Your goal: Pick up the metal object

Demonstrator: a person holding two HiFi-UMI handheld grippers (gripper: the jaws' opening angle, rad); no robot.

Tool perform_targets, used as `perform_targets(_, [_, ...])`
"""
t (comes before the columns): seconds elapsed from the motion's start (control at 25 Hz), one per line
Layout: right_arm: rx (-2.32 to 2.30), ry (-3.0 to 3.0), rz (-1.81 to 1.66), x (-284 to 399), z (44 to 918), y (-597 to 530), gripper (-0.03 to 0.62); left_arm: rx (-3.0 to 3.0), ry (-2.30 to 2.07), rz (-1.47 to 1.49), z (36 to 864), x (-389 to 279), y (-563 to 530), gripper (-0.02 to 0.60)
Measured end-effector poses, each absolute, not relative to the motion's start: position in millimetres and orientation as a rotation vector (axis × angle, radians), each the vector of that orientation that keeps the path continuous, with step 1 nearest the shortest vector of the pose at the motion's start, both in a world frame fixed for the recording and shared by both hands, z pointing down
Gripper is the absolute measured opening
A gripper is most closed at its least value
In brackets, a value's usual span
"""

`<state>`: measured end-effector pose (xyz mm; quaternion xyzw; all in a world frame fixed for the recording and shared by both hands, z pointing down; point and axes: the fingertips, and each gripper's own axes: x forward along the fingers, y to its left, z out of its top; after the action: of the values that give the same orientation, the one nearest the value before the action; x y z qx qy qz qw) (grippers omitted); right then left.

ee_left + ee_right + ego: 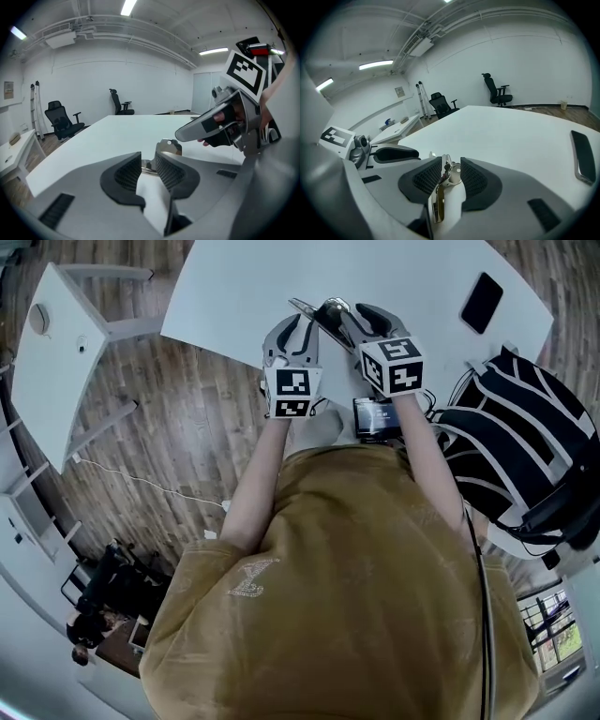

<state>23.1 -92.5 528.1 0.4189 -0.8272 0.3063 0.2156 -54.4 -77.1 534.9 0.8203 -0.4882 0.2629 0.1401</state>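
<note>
Metal object (168,146) — lower part behind jaw

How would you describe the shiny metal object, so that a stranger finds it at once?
Look at the white table, at its near edge where the left gripper and right gripper meet. The shiny metal object is between their jaws; it is the only bare metal piece, unlike the flat black phone farther right.
</note>
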Motion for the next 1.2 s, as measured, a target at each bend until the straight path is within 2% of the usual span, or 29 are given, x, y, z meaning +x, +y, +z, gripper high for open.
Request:
perform_targets(0.28, [1.120,-2.292,0.862,16,536,-95,0.131,2.369,-1.379,0.795,544,-51,-77,0.094])
perform_targets(0.56, [1.119,-2.248,0.882,24,549,-96,0.130,2.358,-1.337,0.812,558,-44,-76,0.104])
perform_targets(1.2, [0.932,-2.290,1.060,-2,563,-95,0.120,2.316,-1.270,0.893,578,-48,-73,0.107])
